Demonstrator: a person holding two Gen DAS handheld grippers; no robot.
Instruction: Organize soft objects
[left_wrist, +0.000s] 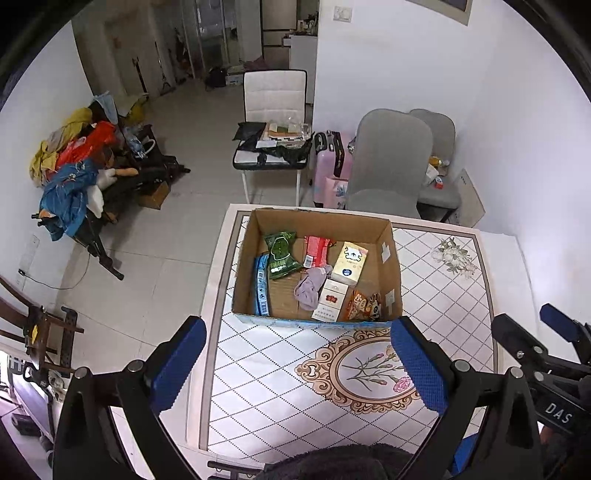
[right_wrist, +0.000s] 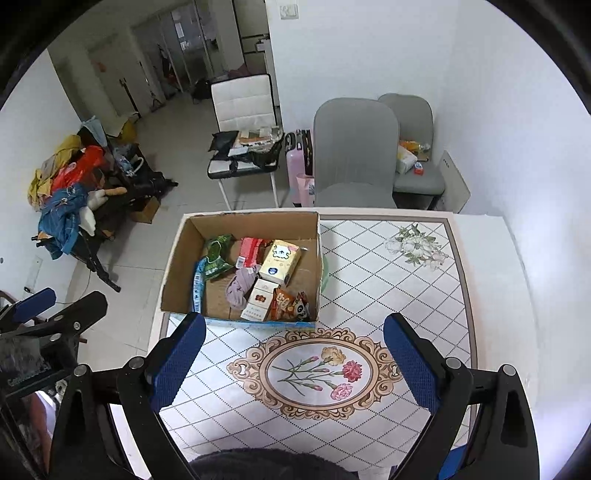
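We are holding both the left tongs (left_wrist: 299, 363) and the right tongs (right_wrist: 293, 360) wide open and empty above the near desk (right_wrist: 388, 273), keeping clear sight of the cardboard box (left_wrist: 392, 258) where the purple cloth (left_wrist: 310, 288) is lying among packets.

Open tool (left_wrist: 299, 363), cardboard box (left_wrist: 317, 221), table (left_wrist: 280, 387)

The left tongs (left_wrist: 298, 363) gape wide, blue pads apart. The right tongs (right_wrist: 294, 360) gape alike. Both hold nothing.
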